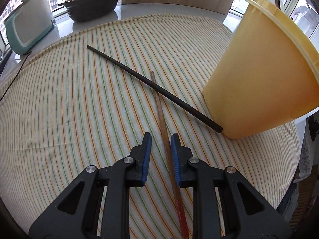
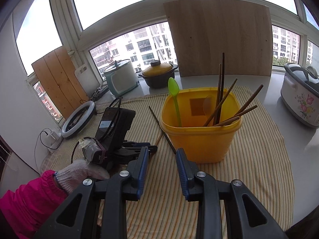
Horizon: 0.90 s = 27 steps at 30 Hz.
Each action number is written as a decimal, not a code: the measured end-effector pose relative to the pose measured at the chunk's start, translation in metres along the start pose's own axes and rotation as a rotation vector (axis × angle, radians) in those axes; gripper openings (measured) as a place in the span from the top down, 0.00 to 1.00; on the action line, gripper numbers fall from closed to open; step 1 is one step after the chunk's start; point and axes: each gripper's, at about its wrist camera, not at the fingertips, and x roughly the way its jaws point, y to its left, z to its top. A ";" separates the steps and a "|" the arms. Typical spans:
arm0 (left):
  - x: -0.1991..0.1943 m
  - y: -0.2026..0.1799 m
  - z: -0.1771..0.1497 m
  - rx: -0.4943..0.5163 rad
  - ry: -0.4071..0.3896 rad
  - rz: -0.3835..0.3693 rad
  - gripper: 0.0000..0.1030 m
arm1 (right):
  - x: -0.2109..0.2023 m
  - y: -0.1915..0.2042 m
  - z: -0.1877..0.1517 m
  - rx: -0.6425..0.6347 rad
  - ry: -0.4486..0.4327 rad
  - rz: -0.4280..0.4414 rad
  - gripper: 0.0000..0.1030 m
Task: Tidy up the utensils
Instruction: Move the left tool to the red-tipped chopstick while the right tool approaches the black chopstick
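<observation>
A brown wooden chopstick (image 1: 162, 127) with a red end lies on the striped cloth (image 1: 69, 99), crossed by a black chopstick (image 1: 139, 79) whose end touches the yellow tub (image 1: 259, 75). My left gripper (image 1: 161, 139) is open, its jaws on either side of the brown chopstick and close to it. My right gripper (image 2: 162, 152) is open and empty, held above the cloth in front of the yellow tub (image 2: 201, 139). The tub holds a green spoon (image 2: 175, 99) and several brown chopsticks (image 2: 221, 101). The left gripper (image 2: 143, 146) shows low at the tub's left.
At the back stand a teal rice cooker (image 1: 28, 27), a dark pot with a yellow lid (image 1: 91, 2) and a wooden board (image 2: 219, 39). A floral cooker (image 2: 301, 95) sits at the right. A ring light (image 2: 79, 119) and cables lie at the left edge.
</observation>
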 end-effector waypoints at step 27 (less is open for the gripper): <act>-0.046 0.105 -0.060 -0.166 -0.032 -0.005 0.94 | 0.159 0.101 0.060 -0.073 0.249 0.140 0.72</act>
